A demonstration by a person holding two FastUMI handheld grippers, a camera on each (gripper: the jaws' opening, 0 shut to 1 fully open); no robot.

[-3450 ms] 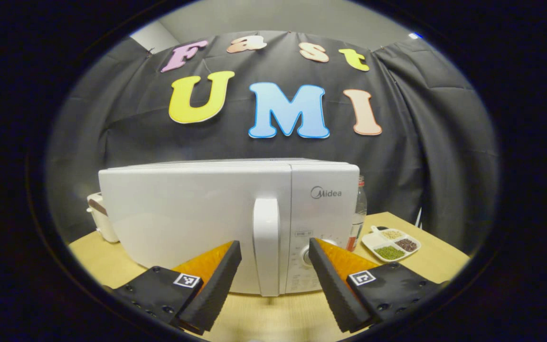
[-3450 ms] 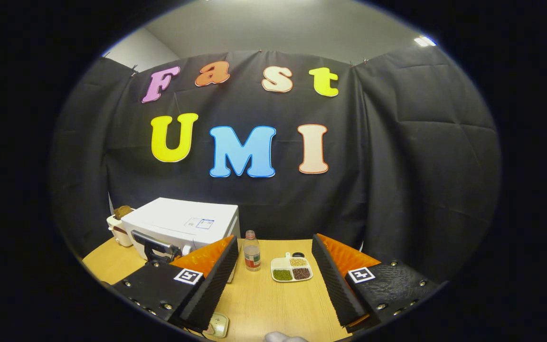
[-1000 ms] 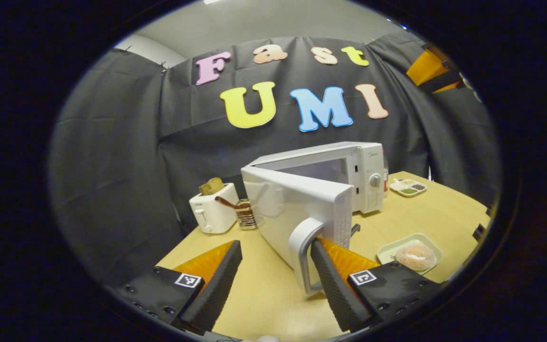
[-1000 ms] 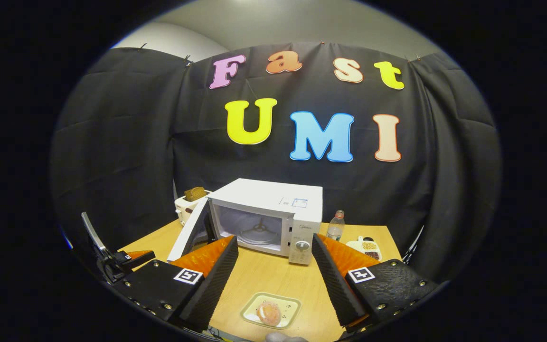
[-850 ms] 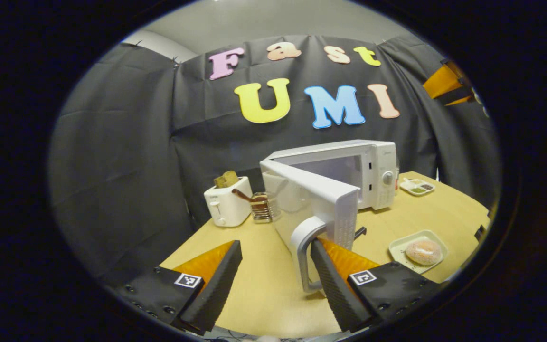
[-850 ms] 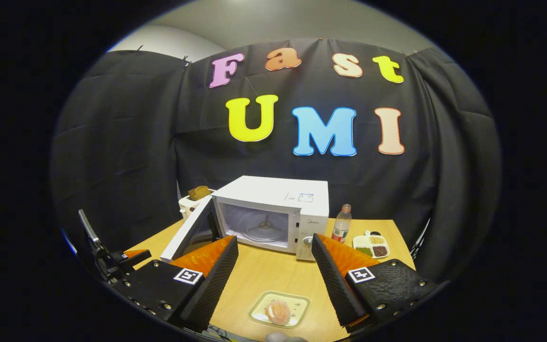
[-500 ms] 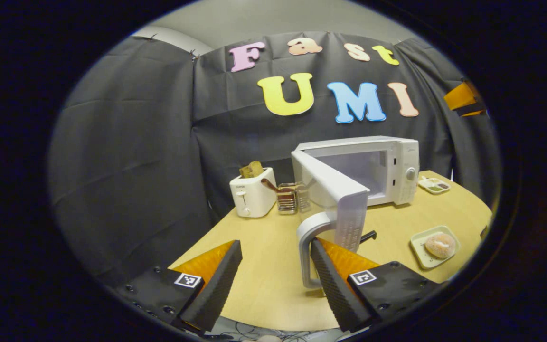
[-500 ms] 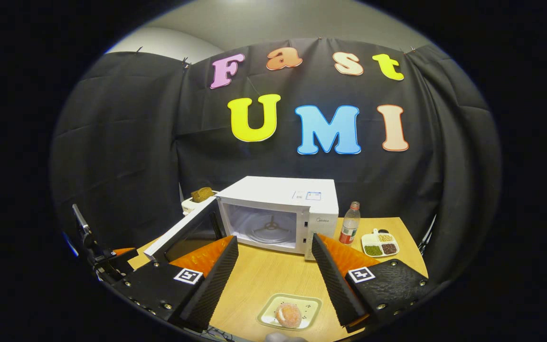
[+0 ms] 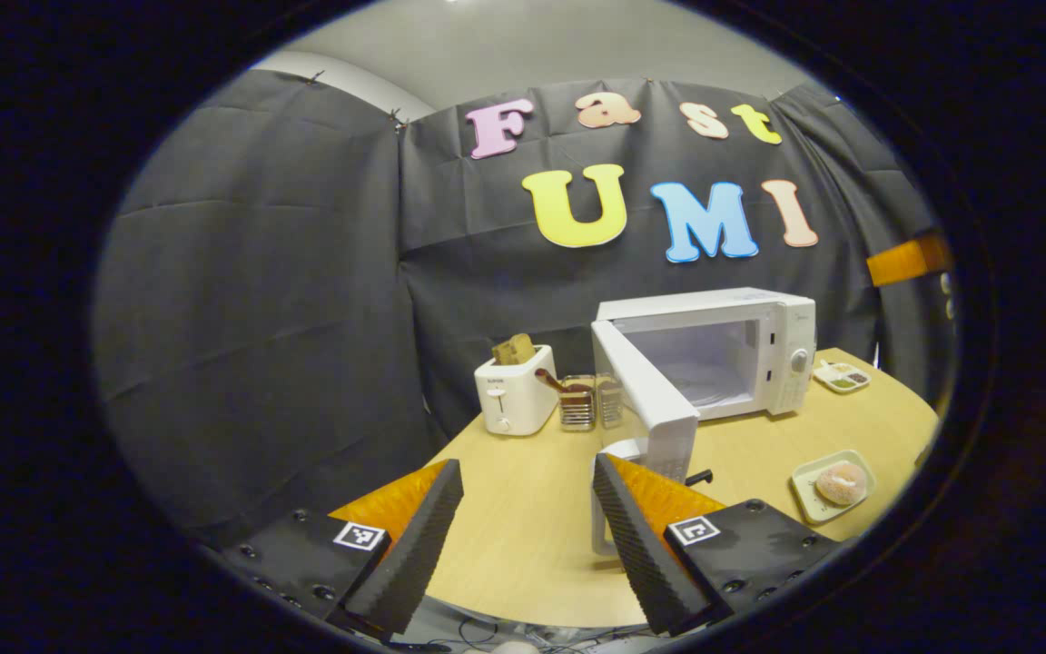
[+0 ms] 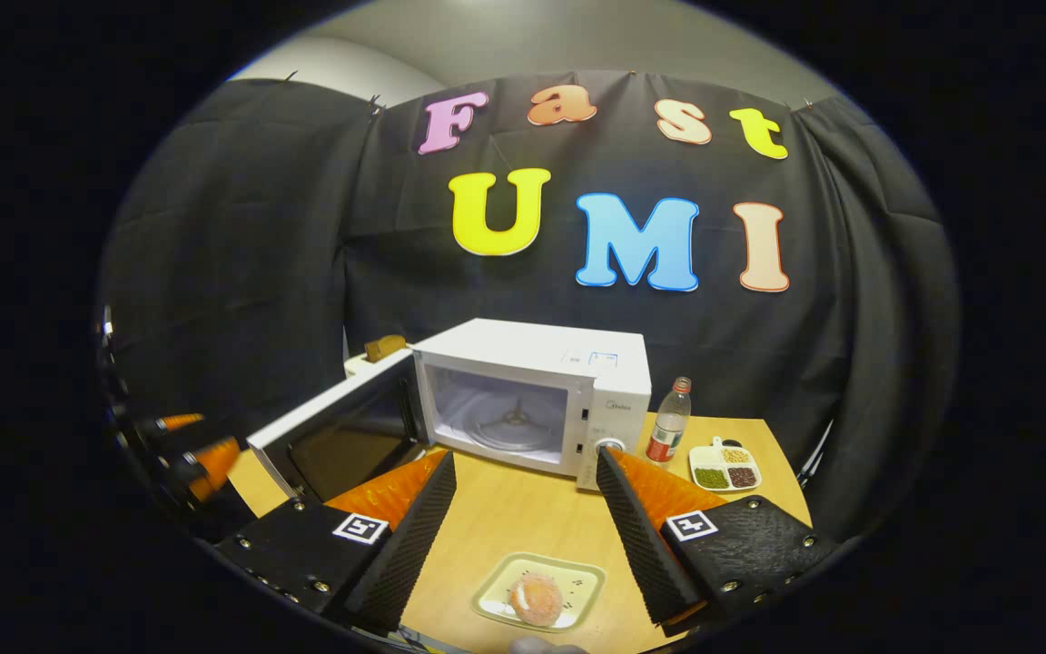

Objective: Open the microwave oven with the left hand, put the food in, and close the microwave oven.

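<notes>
The white microwave (image 9: 764, 350) stands at the back of the wooden table with its door (image 9: 646, 404) swung wide open and the cavity and turntable (image 10: 509, 422) showing. My left gripper (image 9: 525, 468) is open; the door handle (image 9: 599, 531) stands just beside its right finger, partly hidden by it. In the right gripper view the door (image 10: 332, 436) hangs out to the left, with the left gripper (image 10: 192, 454) beyond its edge. A sugared doughnut (image 10: 537, 598) lies on a small pale plate (image 10: 577, 577) near the front edge. My right gripper (image 10: 526, 459) hovers open above the plate.
A white toaster (image 9: 514, 398) with bread and a small wire rack (image 9: 588, 402) stand left of the microwave. A bottle (image 10: 666, 433) and a sectioned dish of beans (image 10: 725, 468) sit to the microwave's right. The doughnut plate (image 9: 814, 495) is right of the door.
The door has swung from closed to wide open as my left gripper drew back and to the left. The right gripper view has shifted lower, toward the doughnut plate.
</notes>
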